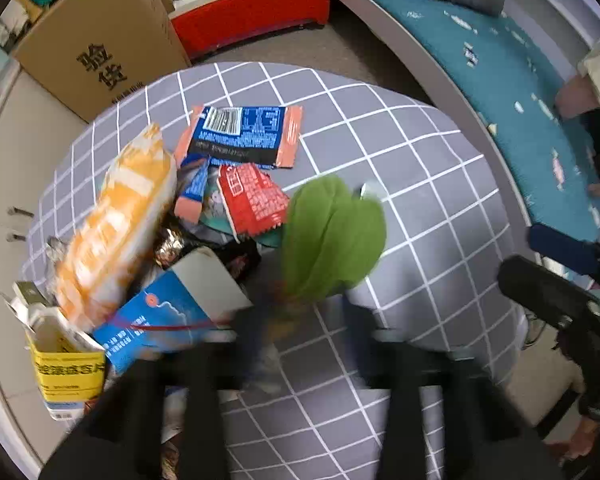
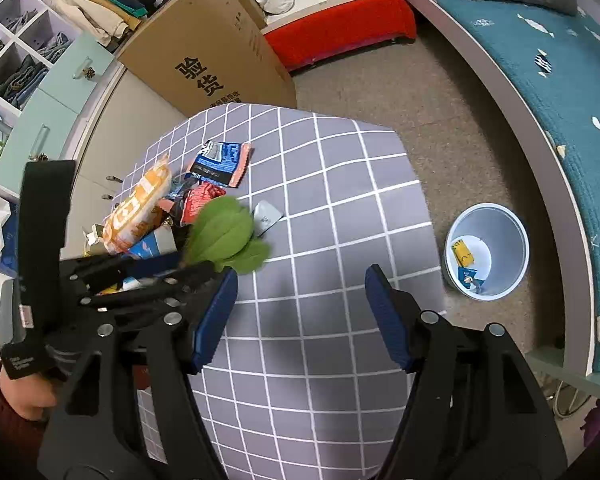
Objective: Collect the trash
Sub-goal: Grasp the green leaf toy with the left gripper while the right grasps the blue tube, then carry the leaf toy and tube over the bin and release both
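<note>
Grey grid cloth [image 2: 340, 200] on table, wrappers [image 1: 240, 136] piled at its left, left gripper [image 1: 300, 312] pinching green leaf [image 1: 332, 236], right gripper [image 2: 300, 312] wide – empty, bin [image 2: 487, 252] on carpet beside bed [image 2: 540, 80], cardboard box [image 2: 204, 52] behind.

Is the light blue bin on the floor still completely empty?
No, the bin already holds a yellow wrapper and a blue one.

grey tablecloth [image 2: 340, 200] with white grid lines, green leaf [image 2: 224, 236], orange-white bag [image 1: 116, 220], pale blue bin [image 2: 516, 240]
</note>
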